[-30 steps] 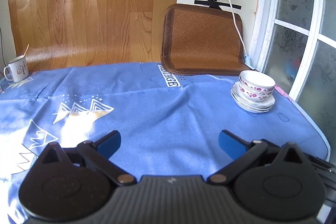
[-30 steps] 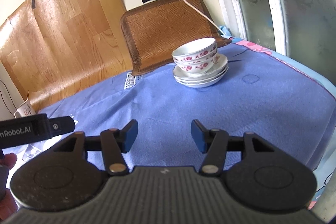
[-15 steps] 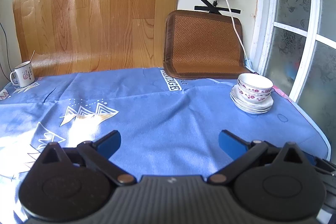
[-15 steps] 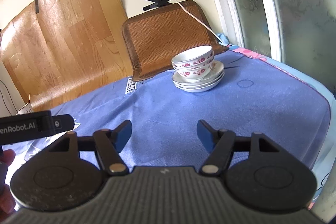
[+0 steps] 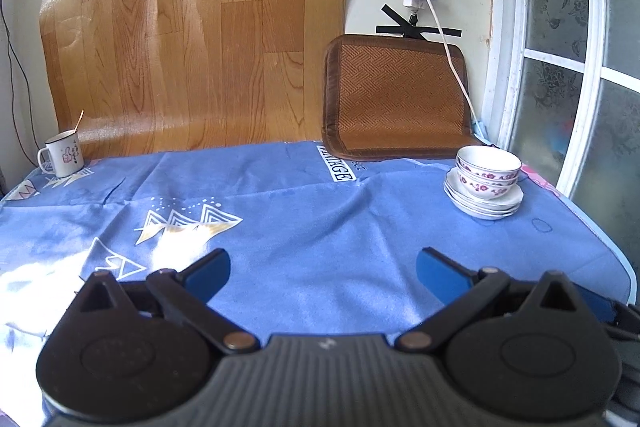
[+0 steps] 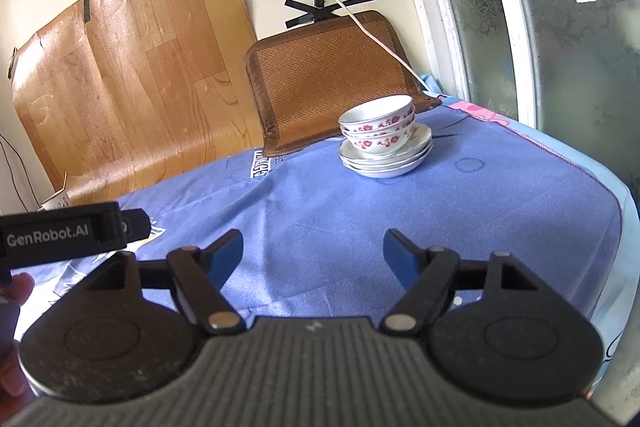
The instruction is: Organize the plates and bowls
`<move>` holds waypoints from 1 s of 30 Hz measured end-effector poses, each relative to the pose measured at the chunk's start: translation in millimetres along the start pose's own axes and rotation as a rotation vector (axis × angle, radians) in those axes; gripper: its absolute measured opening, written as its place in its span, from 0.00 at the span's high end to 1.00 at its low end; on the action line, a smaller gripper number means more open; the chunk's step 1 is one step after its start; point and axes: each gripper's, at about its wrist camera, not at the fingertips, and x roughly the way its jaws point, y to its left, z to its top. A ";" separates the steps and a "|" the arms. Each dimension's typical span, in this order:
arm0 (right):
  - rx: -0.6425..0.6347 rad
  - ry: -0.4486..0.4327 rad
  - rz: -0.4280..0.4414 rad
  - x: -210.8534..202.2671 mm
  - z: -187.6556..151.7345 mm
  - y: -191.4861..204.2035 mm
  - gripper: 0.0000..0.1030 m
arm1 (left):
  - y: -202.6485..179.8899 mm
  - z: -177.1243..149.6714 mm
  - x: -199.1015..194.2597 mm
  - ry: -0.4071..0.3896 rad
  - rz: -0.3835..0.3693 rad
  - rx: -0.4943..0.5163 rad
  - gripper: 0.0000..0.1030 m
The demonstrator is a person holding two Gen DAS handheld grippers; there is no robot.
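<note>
Nearest in the left wrist view, the left gripper [image 5: 323,269] stands wide, its blue-padded fingers [image 5: 210,273] well apart with only cloth showing between them. In the right wrist view the right gripper [image 6: 313,254] is likewise spread; its jaws have just been opening further, and nothing lies between them. At the left edge of that view a black bar of the other device [image 6: 66,233] crosses the frame, with part of a person's hand [image 6: 16,289] below it.

Both grippers hang over a blue tablecloth [image 5: 300,219] printed with white triangle motifs and a lettered label — sunlight washes out its near left part.

Further back, toward the right far corner of the table, stands the stack: two white bowls with a red floral band [image 5: 487,171], nested one inside the other, upright, resting on a pile of white plates [image 5: 486,205]. The stack is well apart from both grippers and just in front of a brown woven mat [image 5: 394,95] leaning against the wall.

At the far left corner sits a white mug [image 5: 64,153] with a thin stick in it.

Behind — a wood-pattern sheet [image 5: 192,39] taped to the wall, a power strip with a white cable [image 5: 442,39], and a frosted window [image 5: 568,67] at right.
</note>
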 end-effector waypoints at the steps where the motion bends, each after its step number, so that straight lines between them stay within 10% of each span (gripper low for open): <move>1: -0.001 -0.003 0.002 -2.0 -0.2 -0.2 0.23 | -0.2 -1.0 -2.4 -0.005 0.002 -0.001 0.00; 30: 0.062 -0.006 -0.037 -15.8 -8.3 -12.2 0.18 | -2.9 -13.7 -23.3 -0.048 0.094 -0.023 0.00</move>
